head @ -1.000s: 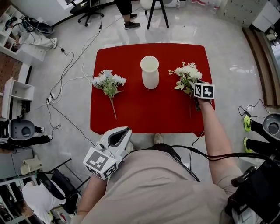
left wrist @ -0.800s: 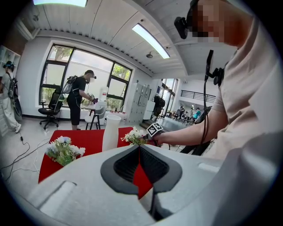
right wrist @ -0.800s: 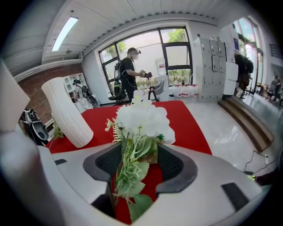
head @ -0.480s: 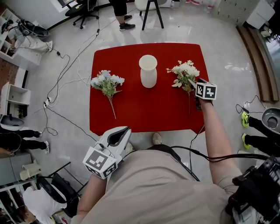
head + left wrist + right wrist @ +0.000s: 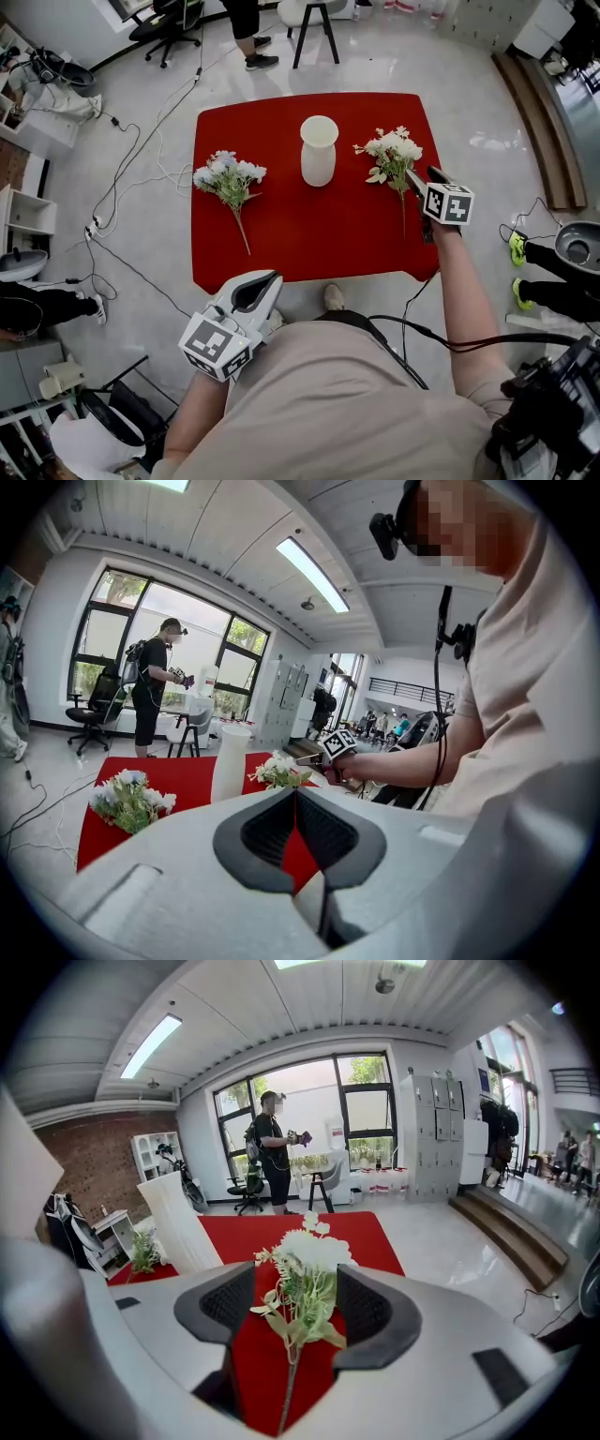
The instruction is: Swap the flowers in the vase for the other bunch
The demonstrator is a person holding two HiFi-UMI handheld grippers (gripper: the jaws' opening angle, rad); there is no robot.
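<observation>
Right tongs, just spreading, straddle the white bunch unpinched (apparently parked beside the emptied vase); left tongs pressed together, idle.

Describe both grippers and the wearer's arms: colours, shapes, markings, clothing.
The left gripper and right gripper share light grey moulded shells with dark ribbed pads inside the jaws. Each carries a white cube with black square markers. A black cable trails by the right arm. The person wears a beige short-sleeved top.
</observation>
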